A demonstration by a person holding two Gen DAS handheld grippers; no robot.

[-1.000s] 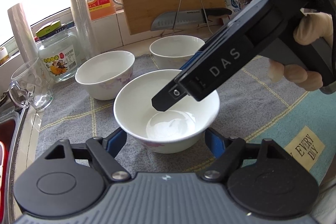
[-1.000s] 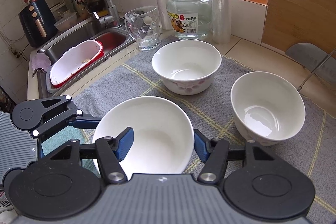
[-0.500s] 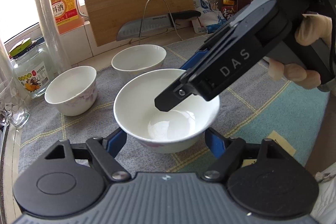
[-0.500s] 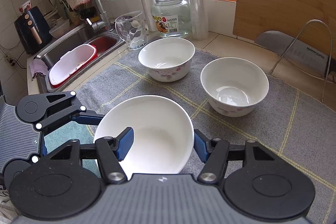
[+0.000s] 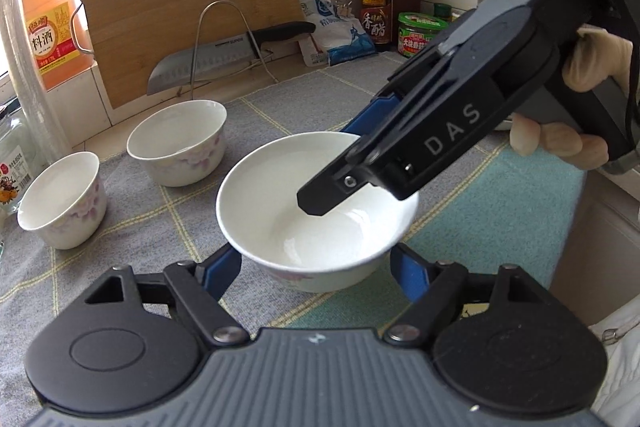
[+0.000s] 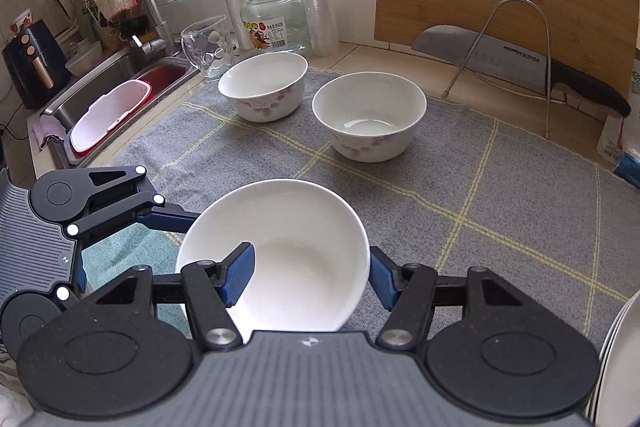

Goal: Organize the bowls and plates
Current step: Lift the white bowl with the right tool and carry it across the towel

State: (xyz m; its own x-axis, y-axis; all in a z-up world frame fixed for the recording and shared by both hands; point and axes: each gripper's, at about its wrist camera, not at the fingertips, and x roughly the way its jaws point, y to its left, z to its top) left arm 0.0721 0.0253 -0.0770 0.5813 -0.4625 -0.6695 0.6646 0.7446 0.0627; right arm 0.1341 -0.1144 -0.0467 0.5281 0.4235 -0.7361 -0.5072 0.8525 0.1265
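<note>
Between both grippers, bowl (image 5: 316, 203) carried rightward.

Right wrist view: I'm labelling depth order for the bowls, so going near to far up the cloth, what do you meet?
Right gripper shut on the held bowl → bowl at mid cloth → bowl nearer the sink → glass mug → glass jar.

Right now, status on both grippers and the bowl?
Left gripper and right gripper both clamped on one bowl. Bowl over the mat. Two bowls beyond, none in the way.
</note>
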